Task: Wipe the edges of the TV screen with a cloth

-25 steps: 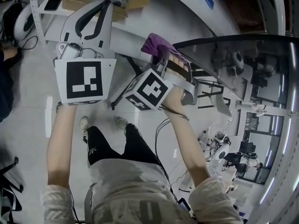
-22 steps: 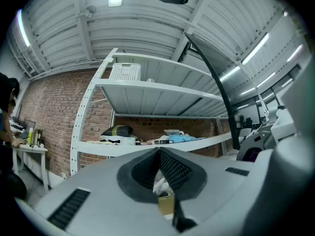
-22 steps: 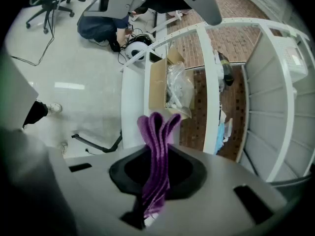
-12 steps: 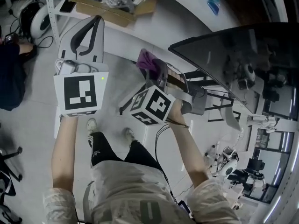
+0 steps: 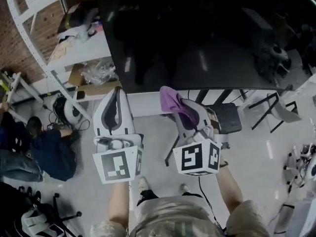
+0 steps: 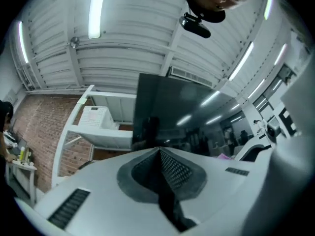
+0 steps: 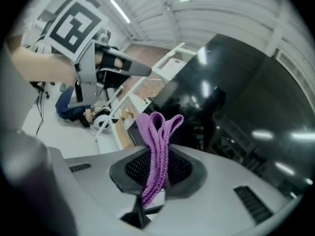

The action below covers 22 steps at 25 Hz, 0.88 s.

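Below TV screen (image 5: pixel 207 38) edge — right gripper (image 7: pixel 156 154) jaws pinched cloth (image 7: pixel 157 127), left gripper (image 6: pixel 158 156) jaws pressed together, empty; step needed light, even contact.

The TV screen (image 5: pixel 197 33) runs off the head view's top and right edges; the purple cloth (image 5: pixel 171 101) is partly buried in the right tool (image 5: pixel 190 116).

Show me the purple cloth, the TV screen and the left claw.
purple cloth (image 5: pixel 172 101): head view, on its bunched upper fold.
TV screen (image 5: pixel 197 33): head view, middle of the dark glass.
left claw (image 6: pixel 158 152): left gripper view, where the shut tips meet.
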{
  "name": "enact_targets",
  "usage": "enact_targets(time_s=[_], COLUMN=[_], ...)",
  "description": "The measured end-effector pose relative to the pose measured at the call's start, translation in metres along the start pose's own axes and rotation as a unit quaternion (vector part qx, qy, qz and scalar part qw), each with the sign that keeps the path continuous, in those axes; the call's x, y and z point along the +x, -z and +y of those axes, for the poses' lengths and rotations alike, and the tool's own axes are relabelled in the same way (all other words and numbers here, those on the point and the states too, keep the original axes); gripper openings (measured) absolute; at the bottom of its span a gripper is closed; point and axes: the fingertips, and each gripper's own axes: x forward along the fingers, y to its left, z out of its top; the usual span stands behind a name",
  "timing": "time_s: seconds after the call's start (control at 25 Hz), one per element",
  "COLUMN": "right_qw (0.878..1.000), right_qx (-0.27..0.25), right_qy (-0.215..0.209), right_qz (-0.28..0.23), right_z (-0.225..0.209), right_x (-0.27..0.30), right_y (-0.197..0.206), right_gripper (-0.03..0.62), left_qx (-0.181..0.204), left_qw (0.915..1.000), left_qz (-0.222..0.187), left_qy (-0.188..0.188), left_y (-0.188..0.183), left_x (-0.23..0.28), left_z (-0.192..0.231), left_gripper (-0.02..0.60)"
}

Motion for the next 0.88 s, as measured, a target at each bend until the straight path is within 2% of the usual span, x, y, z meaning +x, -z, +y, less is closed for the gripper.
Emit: enact_targets(time_s=[0.16,0.24,0.36,0.56,0.72,0.88], right_qw=[0.993,0.984,0.966,0.939,0.931,0.925], right_qx=[0.106,0.158,0.226,0.282,0.292,0.311], right_qy=[0.05,0.067,0.095,0.157,0.183,0.186], right_qz=[-0.026,-0.04,-0.081,-0.118,-0.12,-0.114], right_z=[-0.081,-0.11,-0.142,-0.165,-0.158,-0.141], right_x=[-0.097,-0.132,-0.18,-0.248,-0.269,-0.271], right_y=[0.058,0.086,0.115,0.154,0.181,0.2], right_gripper=[0.054,0.054,0.054,0.055,0.055,0.055], left_qx=[-0.002,-0.004,-0.011,-0.035,-0.046,-0.058], left_qw=[0.9981,0.9966,0.9947,0.9879,0.9816,0.9777], left_qz=[-0.005,0.001,0.02,0.064,0.076,0.082], left_qy=[0.062,0.082,0.1,0.137,0.169,0.185], left_y=[-0.028,-0.032,-0.028,-0.005,0.005,0.012], left_x=[0.004,0.006,-0.001,-0.027,-0.045,-0.061], left_z=[-0.138,-0.193,-0.253,-0.33,-0.369,-0.386], left_gripper=[0.015,0.015,0.015,0.015,0.015,0.015])
